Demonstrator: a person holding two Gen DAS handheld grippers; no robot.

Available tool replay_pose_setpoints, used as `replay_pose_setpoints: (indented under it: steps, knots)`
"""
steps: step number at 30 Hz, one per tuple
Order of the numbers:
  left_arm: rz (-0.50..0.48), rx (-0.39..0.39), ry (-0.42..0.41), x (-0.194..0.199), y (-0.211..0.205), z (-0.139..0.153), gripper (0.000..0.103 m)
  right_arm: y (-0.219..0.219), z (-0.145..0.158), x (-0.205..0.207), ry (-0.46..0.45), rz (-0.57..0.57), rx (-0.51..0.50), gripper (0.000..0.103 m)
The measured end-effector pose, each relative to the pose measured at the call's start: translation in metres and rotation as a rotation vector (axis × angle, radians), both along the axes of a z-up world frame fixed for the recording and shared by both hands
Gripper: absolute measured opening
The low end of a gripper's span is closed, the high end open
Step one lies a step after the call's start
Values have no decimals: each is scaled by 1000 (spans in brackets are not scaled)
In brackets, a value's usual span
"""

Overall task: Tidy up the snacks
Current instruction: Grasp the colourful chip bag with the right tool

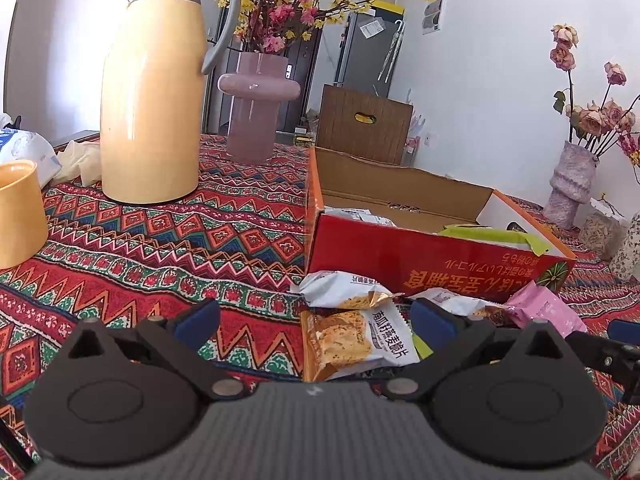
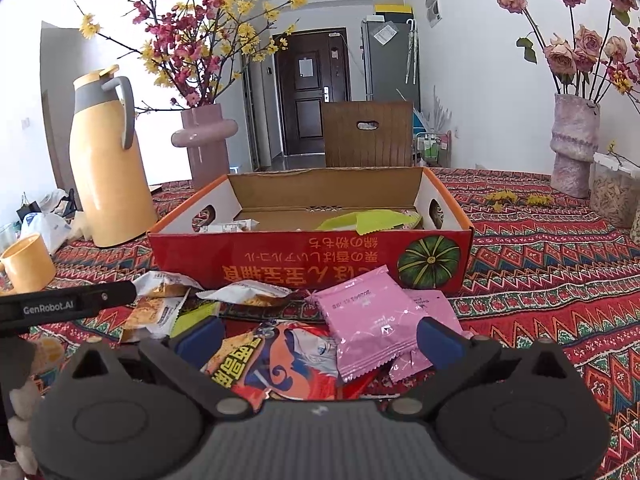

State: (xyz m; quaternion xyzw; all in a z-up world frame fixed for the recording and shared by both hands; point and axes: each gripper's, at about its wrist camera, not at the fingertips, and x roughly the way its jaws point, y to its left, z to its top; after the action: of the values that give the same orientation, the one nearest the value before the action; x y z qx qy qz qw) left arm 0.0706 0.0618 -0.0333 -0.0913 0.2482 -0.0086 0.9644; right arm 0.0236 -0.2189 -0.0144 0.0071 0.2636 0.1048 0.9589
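With both tongs spread wide and holding nothing, left tongs (image 1: pixel 314 322) over the oat crisp packet (image 1: pixel 356 344) and right tongs (image 2: pixel 320 340) over the pink packet (image 2: pixel 370 320) beside the red box (image 2: pixel 308 254), lower, pinch one packet's middle, lift over the wall.

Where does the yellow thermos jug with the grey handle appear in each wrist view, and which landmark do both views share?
Left wrist view: the yellow thermos jug stands large at upper left, on the patterned tablecloth, left of the red cardboard box.
Right wrist view: the yellow thermos jug stands smaller at mid left, behind the box's left corner.
Shared landmark: the red cardboard box with the pumpkin picture.
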Motion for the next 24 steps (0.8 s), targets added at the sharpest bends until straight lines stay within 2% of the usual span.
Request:
replay_pose_setpoints:
  steps: [6, 13, 18, 22, 24]
  knots:
    - [-2, -10, -3, -1, 1, 0, 103, 13, -3, -4, 41, 29, -11, 103]
    - [-4, -22, -5, -3, 2, -1, 103, 17, -18, 6, 151, -4, 17, 94]
    - [-5, -23, -4, -3, 2, -1, 103, 16, -34, 10, 218, -20, 22, 80]
    - [0, -23, -2, -2, 3, -1, 103, 15, -33, 7, 208, -19, 9, 71]
    - [4, -22, -1, -2, 2, -1, 103, 14, -33, 6, 204, -15, 9, 69]
